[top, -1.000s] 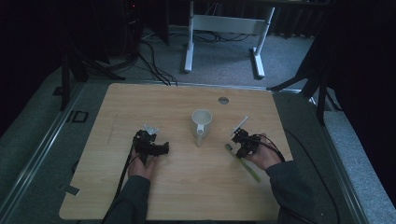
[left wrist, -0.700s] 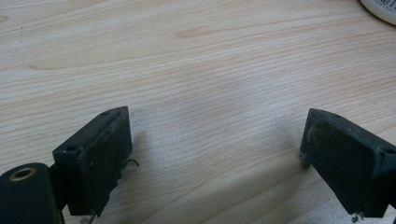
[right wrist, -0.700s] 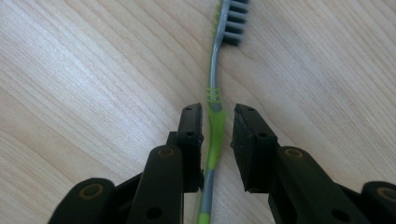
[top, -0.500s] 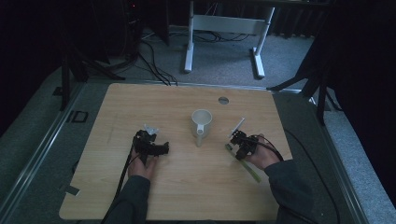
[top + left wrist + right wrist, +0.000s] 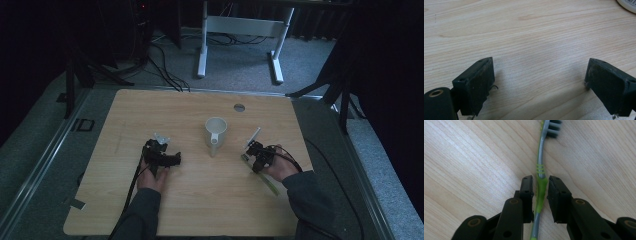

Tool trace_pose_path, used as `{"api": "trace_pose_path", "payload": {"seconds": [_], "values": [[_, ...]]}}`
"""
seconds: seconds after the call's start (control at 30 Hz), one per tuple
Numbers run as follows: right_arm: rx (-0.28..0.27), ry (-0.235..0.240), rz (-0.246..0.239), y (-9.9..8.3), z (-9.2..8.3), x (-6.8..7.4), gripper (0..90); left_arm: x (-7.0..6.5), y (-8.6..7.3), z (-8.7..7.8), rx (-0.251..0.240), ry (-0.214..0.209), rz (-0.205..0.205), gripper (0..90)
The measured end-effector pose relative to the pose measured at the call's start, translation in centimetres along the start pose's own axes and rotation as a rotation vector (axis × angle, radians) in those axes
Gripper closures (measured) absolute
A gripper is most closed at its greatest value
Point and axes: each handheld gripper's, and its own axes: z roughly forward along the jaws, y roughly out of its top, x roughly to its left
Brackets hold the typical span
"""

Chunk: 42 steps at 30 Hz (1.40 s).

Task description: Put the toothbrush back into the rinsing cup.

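Little had shifted since the earlier frames: only the right gripper (image 5: 540,192), whose jaws had drawn in around the toothbrush (image 5: 541,173), not yet clearly pinching its green grip. It lay flat at the mug's (image 5: 215,131) four o'clock, bristles pointing away, probably for lifting. At eight o'clock the left gripper (image 5: 539,80) rested, jaws spread, empty. Pale wood table (image 5: 150,110); dim room, grey carpet.

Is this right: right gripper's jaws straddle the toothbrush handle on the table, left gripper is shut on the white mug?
Not quite. The left gripper is open over bare table, as the left gripper view shows; the white mug stands apart in the high view. The right gripper does straddle the toothbrush handle, its jaws just closing in.
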Motion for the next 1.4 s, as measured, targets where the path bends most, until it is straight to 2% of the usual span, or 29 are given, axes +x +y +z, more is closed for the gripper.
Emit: {"api": "trace_pose_path", "payload": {"seconds": [1.0,1.23,1.4], "values": [[0.043,-0.001,-0.001,0.3,0.84,-0.28,78.8,0.0,0.0,0.0,0.0,0.0,0.0,9.3],[0.045,-0.005,-0.013,0.34,0.91,-0.27,79.9,0.0,0.0,0.0,0.0,0.0,0.0,9.3],[0.027,0.012,-0.008,0.18,0.8,-0.24,80.2,0.0,0.0,0.0,0.0,0.0,0.0,9.3]]}}
